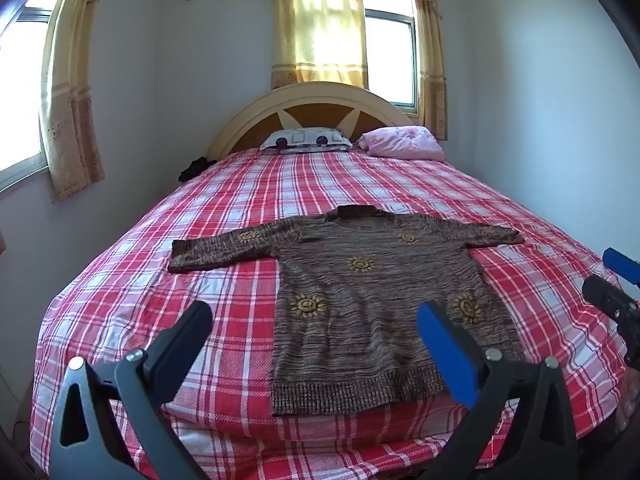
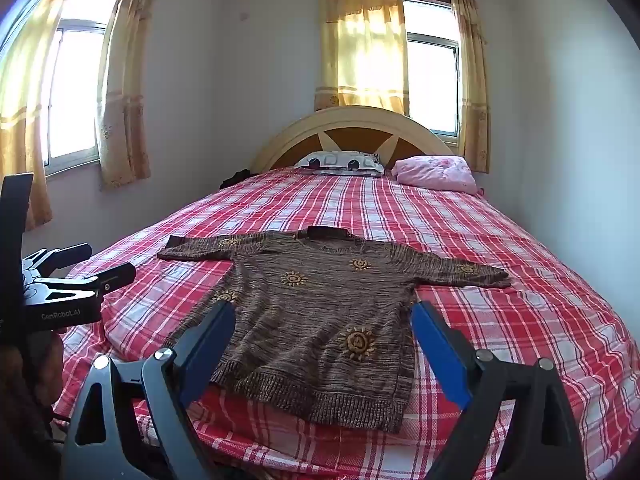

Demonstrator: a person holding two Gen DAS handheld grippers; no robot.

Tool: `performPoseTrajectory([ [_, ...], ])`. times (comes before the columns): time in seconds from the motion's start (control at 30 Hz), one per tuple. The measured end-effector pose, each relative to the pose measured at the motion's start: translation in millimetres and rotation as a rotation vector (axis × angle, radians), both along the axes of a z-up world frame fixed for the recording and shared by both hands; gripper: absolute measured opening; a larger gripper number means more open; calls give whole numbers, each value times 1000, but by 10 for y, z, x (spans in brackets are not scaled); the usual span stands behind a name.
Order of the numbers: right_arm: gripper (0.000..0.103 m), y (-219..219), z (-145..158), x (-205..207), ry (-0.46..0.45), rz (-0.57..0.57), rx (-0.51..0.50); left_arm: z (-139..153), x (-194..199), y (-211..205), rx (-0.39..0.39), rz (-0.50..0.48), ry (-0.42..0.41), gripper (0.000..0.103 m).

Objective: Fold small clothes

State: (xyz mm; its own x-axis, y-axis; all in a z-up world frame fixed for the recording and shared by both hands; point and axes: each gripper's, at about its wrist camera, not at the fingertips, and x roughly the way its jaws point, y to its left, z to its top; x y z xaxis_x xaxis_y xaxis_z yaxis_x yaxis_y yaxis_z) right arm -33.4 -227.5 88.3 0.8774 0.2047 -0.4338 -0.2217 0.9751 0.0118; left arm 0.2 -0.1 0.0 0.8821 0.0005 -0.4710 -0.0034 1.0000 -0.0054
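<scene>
Left wrist view: brown sweater (image 1: pixel 360 300) flat on red plaid bed (image 1: pixel 160 240); curtained windows (image 1: pixel 390 52) behind; both grippers' fingers wide, empty.

Dark bundle (image 1: pixel 195 168) beside headboard (image 1: pixel 308 98) unidentifiable; bed foot cut off.

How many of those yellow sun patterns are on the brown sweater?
6 show in the left view: left sleeve, upper chest, right sleeve, middle, lower left, lower right. Any on the sweater underside stay hidden.
</scene>
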Motion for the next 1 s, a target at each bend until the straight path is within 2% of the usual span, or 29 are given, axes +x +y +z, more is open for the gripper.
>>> performPoseTrajectory([
  [0.43, 90, 20, -54, 16, 13, 5, -15, -46, 34, -9, 20, 2, 5, 103],
  [1.0, 90, 13, -79, 41, 20, 7, -20, -34, 5, 67, 7, 20, -13, 103],
])
